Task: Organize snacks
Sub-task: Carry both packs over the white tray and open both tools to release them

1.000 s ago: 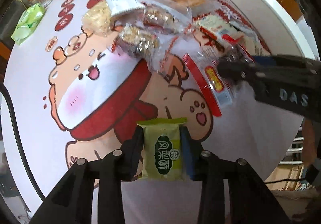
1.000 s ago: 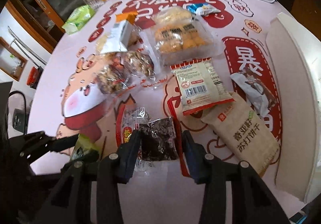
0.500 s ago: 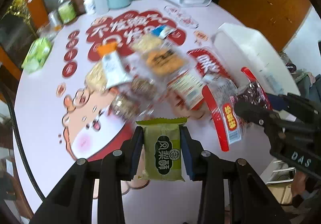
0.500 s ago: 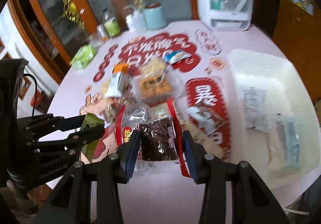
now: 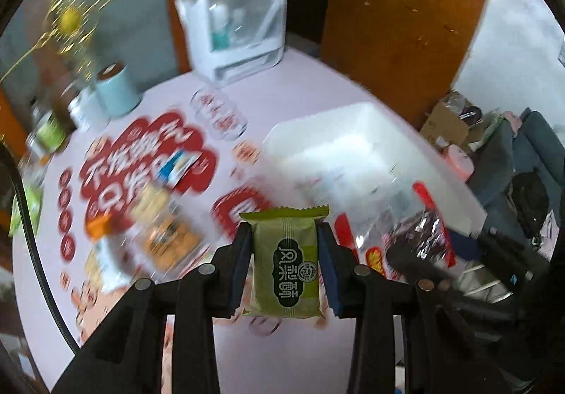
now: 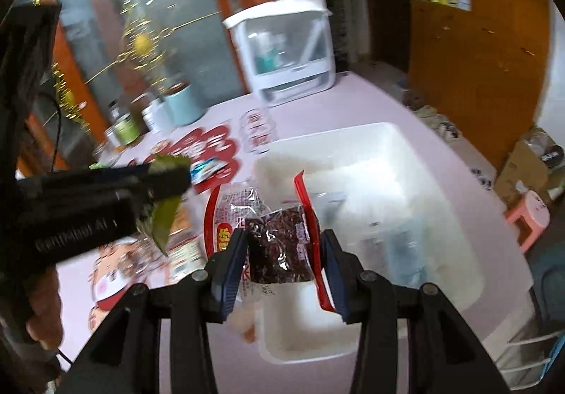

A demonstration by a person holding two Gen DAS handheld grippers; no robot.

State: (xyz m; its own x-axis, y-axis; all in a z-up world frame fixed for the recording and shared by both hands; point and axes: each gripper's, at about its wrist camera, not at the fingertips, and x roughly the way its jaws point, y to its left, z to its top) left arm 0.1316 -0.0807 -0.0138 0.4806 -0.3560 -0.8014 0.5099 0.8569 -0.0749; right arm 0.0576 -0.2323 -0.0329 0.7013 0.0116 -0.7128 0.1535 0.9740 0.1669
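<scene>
My left gripper [image 5: 284,252] is shut on a green snack packet [image 5: 286,270], held upright above the table. My right gripper [image 6: 280,252] is shut on a clear red-edged bag of dark dried fruit [image 6: 279,245], lifted over the near end of the white bin [image 6: 455,217]. The left wrist view shows that bin [image 5: 303,139] ahead and to the right, with the right gripper [image 5: 406,258] and its bag [image 5: 420,235] at the lower right. From the right wrist camera, the left gripper [image 6: 169,182] and its green packet [image 6: 160,221] appear at the left. Several snacks [image 5: 159,217] lie blurred on the printed tablecloth.
A white cabinet with clear doors [image 5: 236,23] stands at the table's far edge. A pale blue canister [image 5: 114,90] and bottles [image 5: 49,132] stand far left. The bin holds a few packets [image 6: 402,245]. A person's hand [image 6: 46,316] grips the left tool. A pink stool [image 6: 529,217] stands on the floor.
Both grippers rose from the table with their packets and swung toward the white bin. The views tilted up, so the far cabinet and room now show.
</scene>
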